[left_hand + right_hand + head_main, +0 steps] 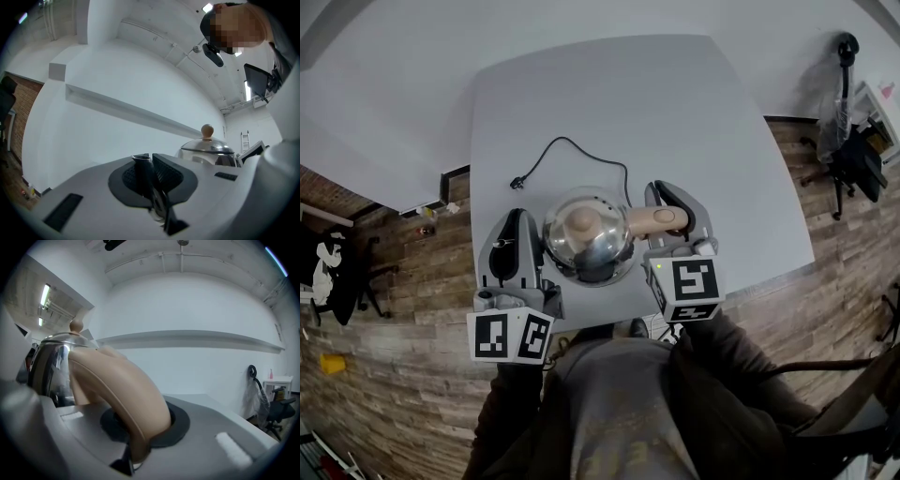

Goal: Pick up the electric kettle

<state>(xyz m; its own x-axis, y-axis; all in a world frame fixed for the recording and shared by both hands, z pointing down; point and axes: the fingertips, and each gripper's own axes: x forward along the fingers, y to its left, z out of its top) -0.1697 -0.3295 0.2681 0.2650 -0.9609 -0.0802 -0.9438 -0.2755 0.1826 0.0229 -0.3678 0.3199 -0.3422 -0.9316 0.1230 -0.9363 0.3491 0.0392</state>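
Stainless steel electric kettle (586,239) with a round beige lid knob (581,222) sits over the near middle of the grey table (675,103), close to the near edge; cannot tell if its base touches the table. Beige plastic handle (654,220) sticks out to the right of the kettle. Right gripper (668,199) comes in from the near side, and its 2 jaws are clamped on the handle, which fills the gap between them in the right gripper view (122,394), with the shiny kettle body (51,366) just left of it. Left gripper (516,220) lies just beside the kettle's left side; contact not clear. In the left gripper view its 2 jaws (151,157) are almost together with only a thin slit and nothing made out between them, and the kettle (208,150) shows off to the right. Thin black power cord (572,142) runs from the kettle's far side in a loop to a black plug (517,182) lying on the table at far left. Each gripper carries 1 white cube with black square markers, left (511,336), right (692,289). Wood-pattern floor (403,356) surrounds the table, with a black office chair (853,150) at far right.
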